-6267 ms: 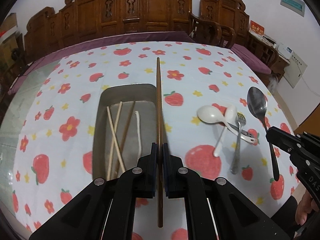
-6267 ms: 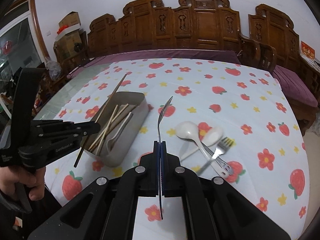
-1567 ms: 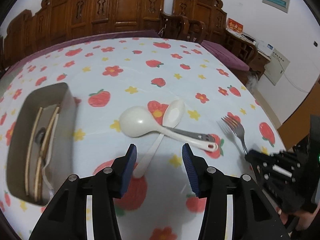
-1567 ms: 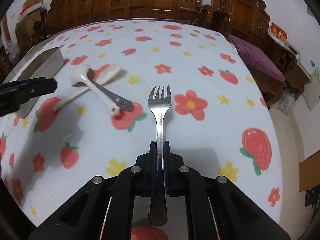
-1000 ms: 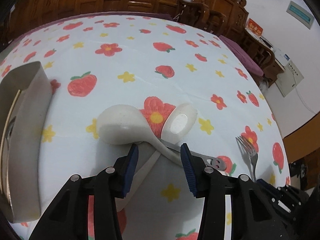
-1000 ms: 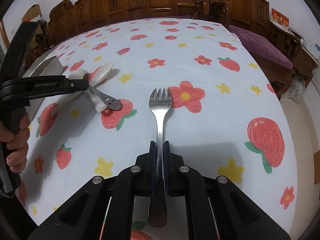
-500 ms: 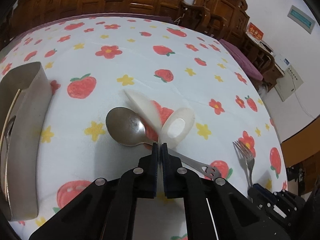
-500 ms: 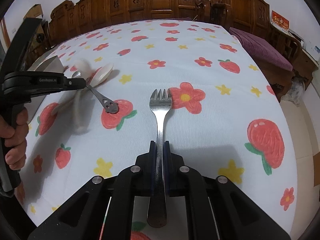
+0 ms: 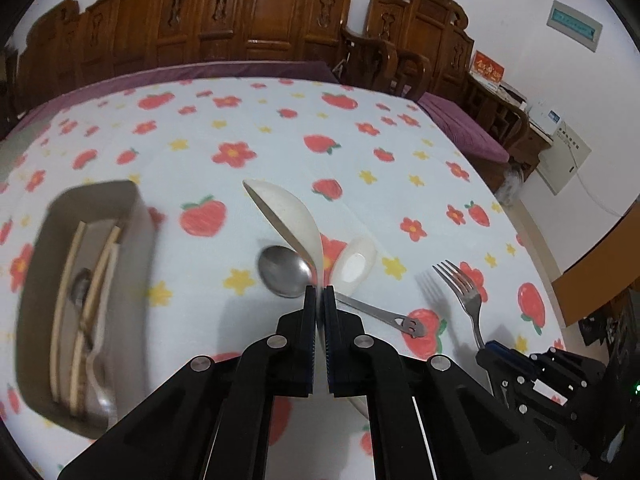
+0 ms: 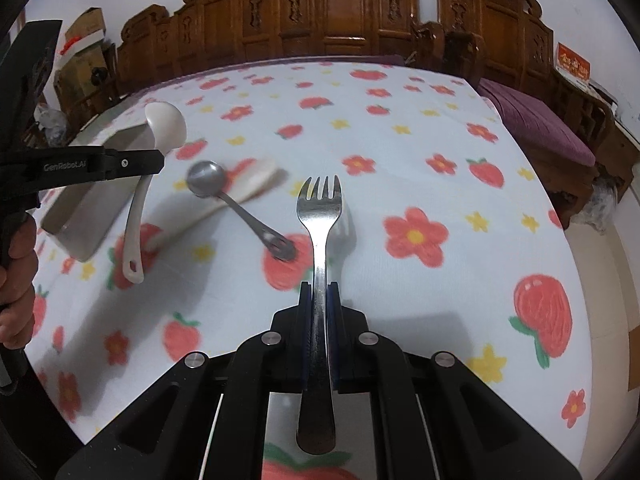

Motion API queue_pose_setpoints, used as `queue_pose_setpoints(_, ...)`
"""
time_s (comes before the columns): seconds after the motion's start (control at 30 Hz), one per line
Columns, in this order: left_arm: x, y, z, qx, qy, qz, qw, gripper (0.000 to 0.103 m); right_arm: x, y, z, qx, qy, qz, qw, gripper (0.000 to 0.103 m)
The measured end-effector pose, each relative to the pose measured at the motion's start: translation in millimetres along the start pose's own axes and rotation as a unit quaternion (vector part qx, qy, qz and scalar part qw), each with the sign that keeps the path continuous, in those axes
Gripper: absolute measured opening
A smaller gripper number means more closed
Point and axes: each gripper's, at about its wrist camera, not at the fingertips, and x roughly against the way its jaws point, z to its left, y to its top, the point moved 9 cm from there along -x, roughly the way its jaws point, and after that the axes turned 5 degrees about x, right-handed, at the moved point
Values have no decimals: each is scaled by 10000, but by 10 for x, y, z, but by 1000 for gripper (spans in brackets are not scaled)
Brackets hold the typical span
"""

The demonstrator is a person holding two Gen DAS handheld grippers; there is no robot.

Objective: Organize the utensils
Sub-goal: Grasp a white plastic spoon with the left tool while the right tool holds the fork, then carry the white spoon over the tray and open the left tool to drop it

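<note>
My left gripper (image 9: 319, 294) is shut on a white soup ladle-style spoon (image 9: 292, 220) and holds it above the table; the spoon also shows in the right wrist view (image 10: 165, 125). My right gripper (image 10: 319, 290) is shut on a metal fork (image 10: 319, 208), also seen in the left wrist view (image 9: 460, 286). A small metal spoon (image 9: 286, 270) and a white ceramic spoon (image 9: 356, 266) lie on the cloth below the left gripper. The grey utensil tray (image 9: 136, 216) at left holds chopsticks (image 9: 72, 276) and a spoon.
The table carries a white cloth with strawberries and flowers (image 9: 360, 152). Carved wooden chairs (image 9: 248, 28) stand along the far side. The table's right edge (image 9: 532, 240) drops to the floor. A hand (image 10: 16, 280) holds the left gripper.
My left gripper closed on the white ladle spoon and lifted it off the metal spoon and ceramic spoon. The right gripper keeps holding the fork, raised a little.
</note>
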Motion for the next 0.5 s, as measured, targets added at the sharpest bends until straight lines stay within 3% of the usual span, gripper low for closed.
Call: queue_pose_setpoints(0.5, 690, 157, 705, -197, 366, -326, 9986, 3, 157, 496, 837, 387, 302, -308, 9983, 9)
